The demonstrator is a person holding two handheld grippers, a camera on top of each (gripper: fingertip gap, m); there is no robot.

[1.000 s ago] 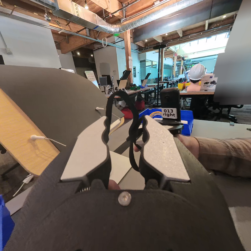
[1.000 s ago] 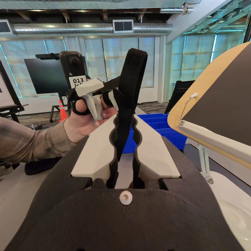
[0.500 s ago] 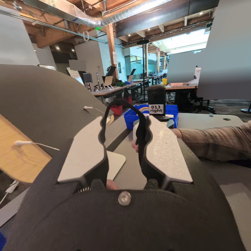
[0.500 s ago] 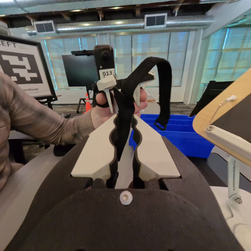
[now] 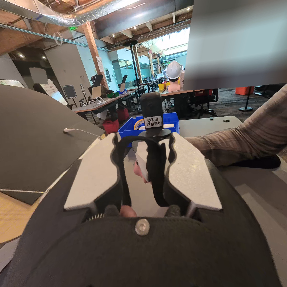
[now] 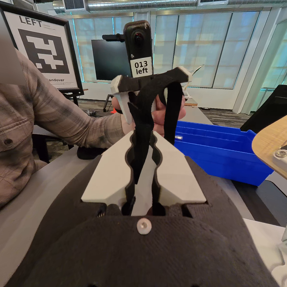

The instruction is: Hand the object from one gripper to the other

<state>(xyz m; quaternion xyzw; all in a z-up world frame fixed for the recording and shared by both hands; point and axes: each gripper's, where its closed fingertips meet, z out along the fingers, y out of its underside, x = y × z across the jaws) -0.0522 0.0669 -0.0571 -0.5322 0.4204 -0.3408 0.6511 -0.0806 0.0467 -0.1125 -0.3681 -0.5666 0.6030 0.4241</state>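
Your right gripper (image 6: pixel 143 138) is clamped on a black strap (image 6: pixel 142 124), with its jaws narrowed around the webbing near the fingertips. The strap runs up from those jaws, loops over the far left gripper (image 6: pixel 151 80) and hangs down again on the right side, with the loose end dangling in front of the blue bin (image 6: pixel 217 149).

In the left wrist view your left gripper (image 5: pixel 142 139) is spread wide. The strap (image 5: pixel 155 163) passes between its fingers (image 5: pixel 96 170) as a loop, with one run close to the left finger's inner pad and the other bunched near the right finger. The jaws are not pressing on it; open gaps show on both sides.

The right gripper (image 5: pixel 149 149) sits straight ahead of the left one, nose to nose, with its fingertips inside the left gripper's opening and its black camera (image 5: pixel 152 111) standing above.

Both grippers are held above a grey table (image 5: pixel 209 125). The blue bin (image 5: pixel 125 132) sits just behind them. Your plaid sleeve (image 6: pixel 54 111) comes in from the left in the right wrist view. A tilted wood-edged board (image 6: pixel 270 139) is at the right edge.
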